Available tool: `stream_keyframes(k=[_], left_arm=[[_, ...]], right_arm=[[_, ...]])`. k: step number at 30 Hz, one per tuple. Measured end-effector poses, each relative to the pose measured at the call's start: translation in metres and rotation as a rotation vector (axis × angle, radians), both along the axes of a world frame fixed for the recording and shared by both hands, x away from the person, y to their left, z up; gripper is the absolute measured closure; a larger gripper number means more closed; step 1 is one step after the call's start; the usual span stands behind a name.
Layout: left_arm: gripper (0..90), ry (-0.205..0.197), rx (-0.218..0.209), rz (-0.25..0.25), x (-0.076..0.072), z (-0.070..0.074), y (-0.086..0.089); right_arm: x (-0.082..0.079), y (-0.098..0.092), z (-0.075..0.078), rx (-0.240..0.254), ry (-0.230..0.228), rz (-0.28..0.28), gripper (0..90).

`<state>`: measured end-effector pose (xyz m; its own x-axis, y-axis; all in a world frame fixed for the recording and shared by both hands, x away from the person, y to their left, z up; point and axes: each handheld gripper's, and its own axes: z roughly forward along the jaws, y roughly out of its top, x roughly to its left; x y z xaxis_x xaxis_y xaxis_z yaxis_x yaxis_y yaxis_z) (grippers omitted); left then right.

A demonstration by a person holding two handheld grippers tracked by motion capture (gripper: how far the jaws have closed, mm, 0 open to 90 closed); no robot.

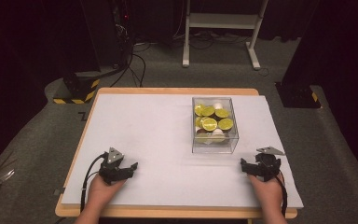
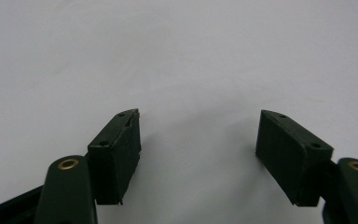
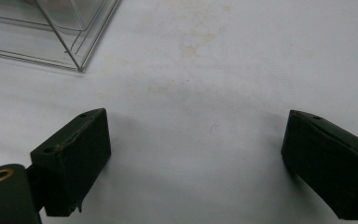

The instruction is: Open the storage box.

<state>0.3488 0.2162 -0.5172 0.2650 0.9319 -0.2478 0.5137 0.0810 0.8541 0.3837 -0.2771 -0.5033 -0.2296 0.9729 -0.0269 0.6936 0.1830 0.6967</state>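
Clear box (image 1: 214,125) holds lime halves (image 1: 210,123), on white table (image 1: 149,140).

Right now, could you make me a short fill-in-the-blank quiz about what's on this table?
1. The clear box holds lime halves of the colour ____.
2. The jaws of the left gripper and right gripper stand ____.
3. The box is nearer the ____ gripper.
4. Both grippers rest on the ____ mat.

Missing words: green; open; right; white
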Motion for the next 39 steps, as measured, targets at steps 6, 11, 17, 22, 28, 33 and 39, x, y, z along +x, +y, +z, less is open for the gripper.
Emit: stream_keyframes(k=[6,11,17,22,28,33,39], left_arm=[[30.7,-0.005,-0.008,0.007,0.0004,-0.0002,-0.001],[30.5,-0.004,-0.007,0.004,0.0005,-0.0002,-0.0008],[30.3,-0.001,-0.01,0.003,0.0006,-0.0001,-0.0008],[29.6,0.007,0.0,-0.011,0.002,0.0001,-0.0004],[29.6,-0.006,0.005,0.003,0.0014,-0.0002,-0.0016],[29.4,0.004,0.002,-0.004,0.0017,0.0001,-0.0003],[29.4,0.0,0.0,0.001,0.0017,-0.0001,-0.0012]], right_arm=[[-0.0003,-0.0001,-0.0003,-0.002,-0.006,0.0,7.7],[-0.0004,-0.0001,-0.0003,-0.002,-0.006,0.0,7.8],[-0.0003,-0.0001,-0.0003,-0.001,-0.005,0.0,7.8],[-0.0002,-0.0001,-0.0003,-0.001,-0.005,0.0,7.9],[-0.0004,0.0,-0.0002,-0.003,-0.005,0.0,7.9],[-0.0027,0.0008,0.0027,-0.024,-0.005,0.011,9.3],[-0.0041,-0.0008,0.0038,-0.016,-0.02,0.039,10.2]])
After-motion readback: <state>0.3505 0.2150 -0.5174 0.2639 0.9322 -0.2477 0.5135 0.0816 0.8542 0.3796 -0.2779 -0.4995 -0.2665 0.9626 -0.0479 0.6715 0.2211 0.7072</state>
